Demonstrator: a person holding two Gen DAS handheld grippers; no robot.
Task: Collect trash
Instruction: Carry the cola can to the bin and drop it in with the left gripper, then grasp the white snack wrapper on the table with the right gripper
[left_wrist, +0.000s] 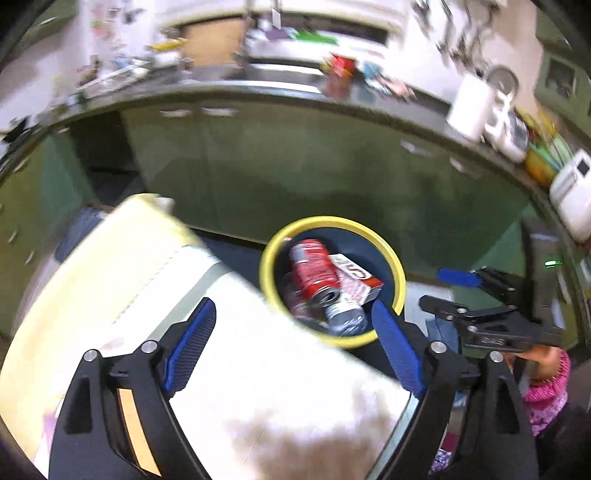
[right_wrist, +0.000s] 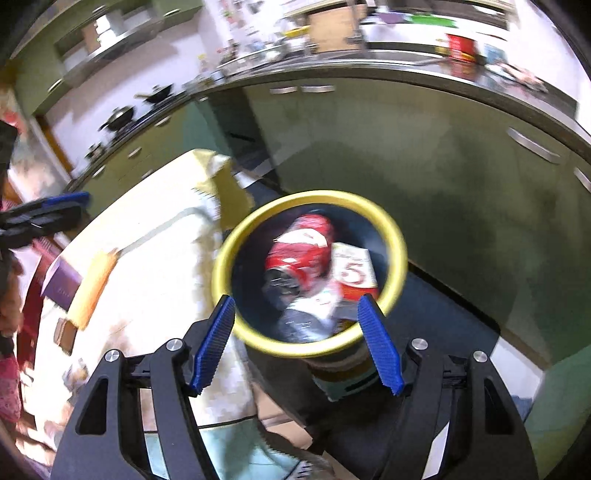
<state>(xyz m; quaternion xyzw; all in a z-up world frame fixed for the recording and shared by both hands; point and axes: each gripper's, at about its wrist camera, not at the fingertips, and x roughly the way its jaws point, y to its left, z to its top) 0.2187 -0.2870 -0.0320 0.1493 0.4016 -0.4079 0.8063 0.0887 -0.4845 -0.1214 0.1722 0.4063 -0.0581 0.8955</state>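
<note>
A dark bin with a yellow rim (left_wrist: 395, 273) (right_wrist: 221, 258) stands on the floor beside the table. Inside lie a red can (left_wrist: 314, 269) (right_wrist: 306, 254), a red and white carton (left_wrist: 358, 280) (right_wrist: 354, 273) and a crushed plastic bottle (left_wrist: 343, 317) (right_wrist: 306, 325). My left gripper (left_wrist: 295, 350) is open and empty above the table edge, just short of the bin. My right gripper (right_wrist: 299, 339) is open and empty, right over the bin's near rim. It also shows in the left wrist view (left_wrist: 480, 295), to the right of the bin.
A table with a pale yellow cloth (left_wrist: 129, 266) (right_wrist: 147, 251) fills the left. A purple box (right_wrist: 61, 280) and a yellow object (right_wrist: 92, 291) lie on it. Green cabinets (left_wrist: 295, 166) (right_wrist: 406, 166) under a cluttered counter stand behind the bin.
</note>
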